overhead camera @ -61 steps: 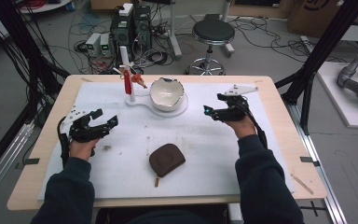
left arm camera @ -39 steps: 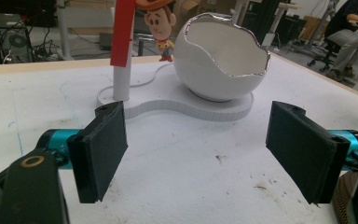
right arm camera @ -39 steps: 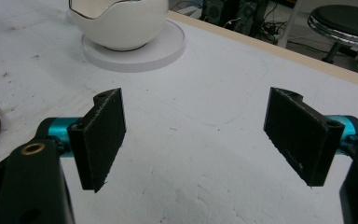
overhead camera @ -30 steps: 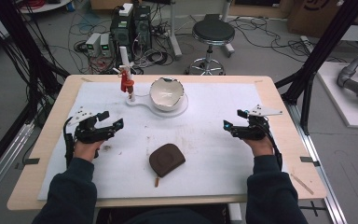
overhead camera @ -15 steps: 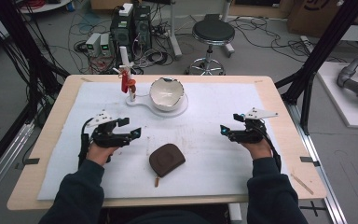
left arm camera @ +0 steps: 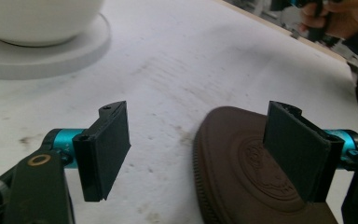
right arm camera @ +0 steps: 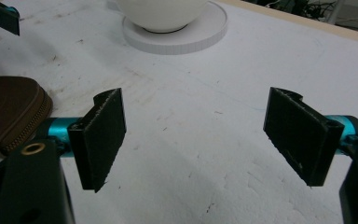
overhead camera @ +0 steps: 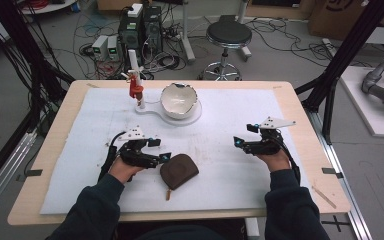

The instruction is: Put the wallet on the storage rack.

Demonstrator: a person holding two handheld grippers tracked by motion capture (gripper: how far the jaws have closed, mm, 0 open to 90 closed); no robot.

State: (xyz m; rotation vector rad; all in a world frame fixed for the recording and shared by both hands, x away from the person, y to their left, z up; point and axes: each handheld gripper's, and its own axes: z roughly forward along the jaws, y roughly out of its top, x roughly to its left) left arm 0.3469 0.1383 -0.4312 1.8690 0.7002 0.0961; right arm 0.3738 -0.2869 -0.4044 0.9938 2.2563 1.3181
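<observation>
Two grippers sit over the white mat, both with jaws spread and holding nothing. The left gripper (overhead camera: 164, 156) is just beside the brown zip pouch (overhead camera: 179, 170), one jaw already above its edge; the pouch lies flat near the front. The right gripper (overhead camera: 238, 143) waits well apart. The grasp looks barely begun.

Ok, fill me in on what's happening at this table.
A person works with a claw in each hand. The left claw is open right at the brown zip pouch, one jaw over its edge, not yet closed on it. The right claw hovers open over bare white mat, holding nothing. A white bowl sits on its stand at the far side.
</observation>
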